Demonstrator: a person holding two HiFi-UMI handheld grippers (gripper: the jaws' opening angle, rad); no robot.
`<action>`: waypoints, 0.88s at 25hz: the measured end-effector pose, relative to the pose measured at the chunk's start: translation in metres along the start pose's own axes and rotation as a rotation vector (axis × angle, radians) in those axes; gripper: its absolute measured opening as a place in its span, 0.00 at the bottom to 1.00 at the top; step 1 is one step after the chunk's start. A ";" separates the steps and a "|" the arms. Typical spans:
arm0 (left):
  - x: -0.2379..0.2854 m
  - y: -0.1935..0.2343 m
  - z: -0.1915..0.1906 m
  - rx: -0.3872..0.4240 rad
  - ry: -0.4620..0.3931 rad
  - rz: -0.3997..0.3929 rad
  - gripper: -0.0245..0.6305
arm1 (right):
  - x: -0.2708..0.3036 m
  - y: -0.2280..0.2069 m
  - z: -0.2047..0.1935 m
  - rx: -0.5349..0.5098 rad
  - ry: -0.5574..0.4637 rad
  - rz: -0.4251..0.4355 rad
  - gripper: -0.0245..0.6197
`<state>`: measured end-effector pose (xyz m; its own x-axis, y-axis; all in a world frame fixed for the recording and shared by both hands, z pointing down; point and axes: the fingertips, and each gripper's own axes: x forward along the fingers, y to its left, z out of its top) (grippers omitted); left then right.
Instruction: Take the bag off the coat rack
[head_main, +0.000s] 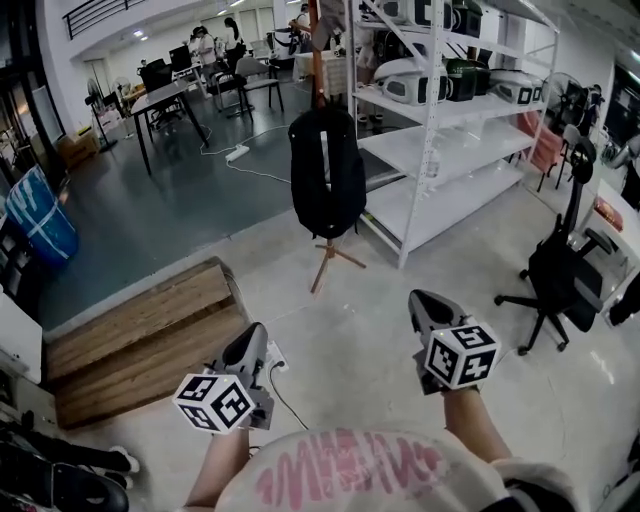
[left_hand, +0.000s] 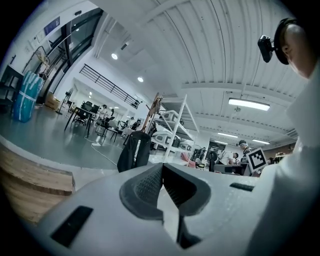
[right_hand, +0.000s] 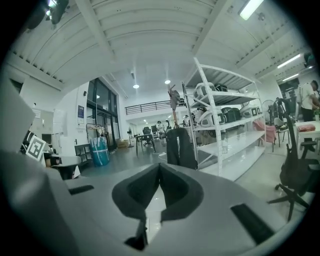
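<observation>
Ahead, black bag (head_main: 326, 170) hangs long-axis upright on the coat rack (head_main: 318, 62), far off, just left of the white shelves (head_main: 440, 140). Left tongs (head_main: 251, 340) and right tongs (head_main: 427, 304) both pinched together, empty. Bag lies between their lines; neither clearly nearer.

The head view looks from above the person's chest, forward and steeply down over the floor, with the left gripper (head_main: 250, 348) and right gripper (head_main: 424, 305) near its lower edge; each gripper view sits low behind its own jaws and faces roughly level across the room, far from the coat rack (head_main: 317, 70) — all three share the hanging black backpack (head_main: 327, 170) and the white shelving unit (head_main: 432, 140).
</observation>
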<state>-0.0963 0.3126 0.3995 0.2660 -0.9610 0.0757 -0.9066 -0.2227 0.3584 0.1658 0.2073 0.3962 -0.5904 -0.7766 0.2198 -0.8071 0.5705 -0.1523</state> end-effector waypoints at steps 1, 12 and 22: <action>0.003 0.003 0.003 0.004 -0.001 -0.005 0.04 | 0.004 -0.001 0.003 -0.010 0.004 -0.005 0.05; 0.037 0.025 -0.005 -0.025 -0.001 -0.034 0.04 | 0.040 -0.016 -0.004 -0.033 0.062 -0.022 0.05; 0.037 0.041 -0.005 -0.041 0.007 0.024 0.04 | 0.054 -0.009 -0.009 -0.040 0.075 0.002 0.05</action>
<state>-0.1221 0.2690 0.4212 0.2465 -0.9648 0.0914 -0.8987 -0.1923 0.3942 0.1411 0.1628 0.4181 -0.5885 -0.7543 0.2910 -0.8042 0.5831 -0.1148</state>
